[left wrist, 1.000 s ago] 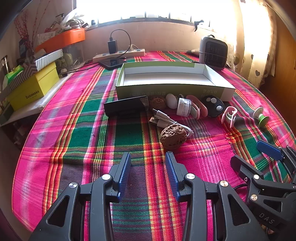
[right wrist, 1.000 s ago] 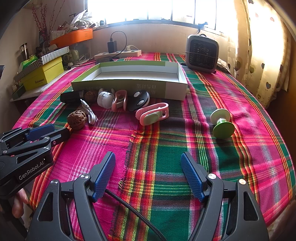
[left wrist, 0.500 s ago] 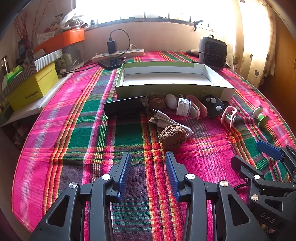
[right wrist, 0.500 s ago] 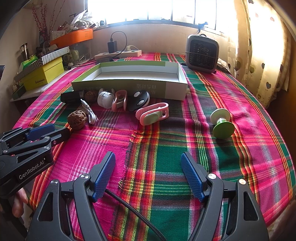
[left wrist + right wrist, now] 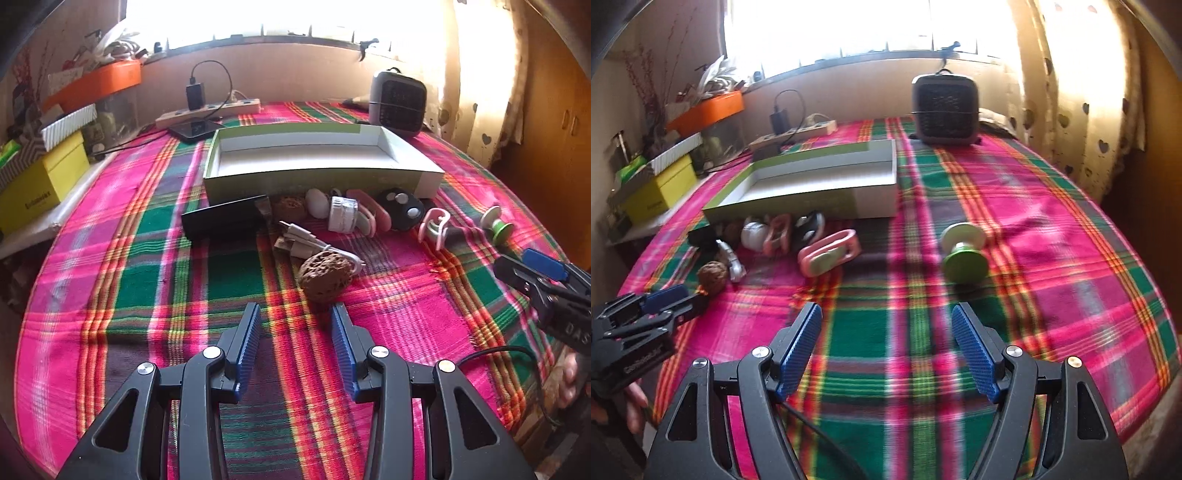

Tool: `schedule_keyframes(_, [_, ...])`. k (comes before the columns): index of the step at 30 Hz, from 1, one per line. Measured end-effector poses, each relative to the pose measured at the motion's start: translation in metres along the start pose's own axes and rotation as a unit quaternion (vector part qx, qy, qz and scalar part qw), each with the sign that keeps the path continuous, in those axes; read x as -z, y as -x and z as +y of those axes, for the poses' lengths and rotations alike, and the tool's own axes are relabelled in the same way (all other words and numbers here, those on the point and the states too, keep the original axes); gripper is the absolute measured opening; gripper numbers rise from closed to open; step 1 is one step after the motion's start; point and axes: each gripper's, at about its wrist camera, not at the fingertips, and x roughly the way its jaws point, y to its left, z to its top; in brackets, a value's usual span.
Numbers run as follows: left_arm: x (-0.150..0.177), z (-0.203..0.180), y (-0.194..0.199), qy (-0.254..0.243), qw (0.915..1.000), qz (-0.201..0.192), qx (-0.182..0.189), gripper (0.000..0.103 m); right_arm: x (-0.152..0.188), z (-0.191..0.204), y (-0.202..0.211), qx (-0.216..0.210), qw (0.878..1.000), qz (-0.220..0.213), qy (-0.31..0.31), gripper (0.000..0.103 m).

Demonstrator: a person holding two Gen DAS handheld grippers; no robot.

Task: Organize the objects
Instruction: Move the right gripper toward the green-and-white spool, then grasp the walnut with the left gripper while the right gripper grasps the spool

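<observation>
Hovering low over the plaid tablecloth [image 5: 147, 280]: left gripper [image 5: 295, 325] has its jaws apart, empty, with the brown walnut [image 5: 325, 275] just ahead, nearer the right-hand pad. Right gripper [image 5: 886, 325] is spread wider, also empty, lined up roughly on the green-and-white spool [image 5: 964, 251].

Open tray box [image 5: 321, 177] sits behind the row of small items, nothing visible inside, so sorting looks barely started.

Risks, my read:
- Walnut is round and bumpy; an off-centre pinch could squirt it sideways into the white cable [image 5: 314, 245] touching its far side.
- Cable may get dragged up with it.
- Spool lies tipped on its side, axis running toward the box, green disc nearest the camera; a nudge could roll it across the cloth.
- Pink clip [image 5: 829, 253] lies long axis left-right, slightly angled; right-wrist view is blurred.
</observation>
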Motion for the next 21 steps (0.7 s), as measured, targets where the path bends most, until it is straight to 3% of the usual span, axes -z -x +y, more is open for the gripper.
schedule_keyframes(4, [-0.003, 0.002, -0.001, 0.008, 0.9995, 0.005, 0.029, 0.037, -0.005, -0.012, -0.002, 0.017, 1.000, -0.005, -0.010, 0.074])
schedule_keyframes(9, [-0.005, 0.003, -0.003, 0.014, 0.9994, 0.007, 0.031, 0.036, -0.012, -0.025, -0.005, 0.031, 0.999, -0.007, -0.016, 0.074])
schedule_keyframes(21, [-0.014, 0.005, -0.010, 0.018, 0.9985, 0.010, 0.051, 0.037, -0.024, -0.031, -0.018, 0.020, 1.000, 0.006, -0.003, 0.074])
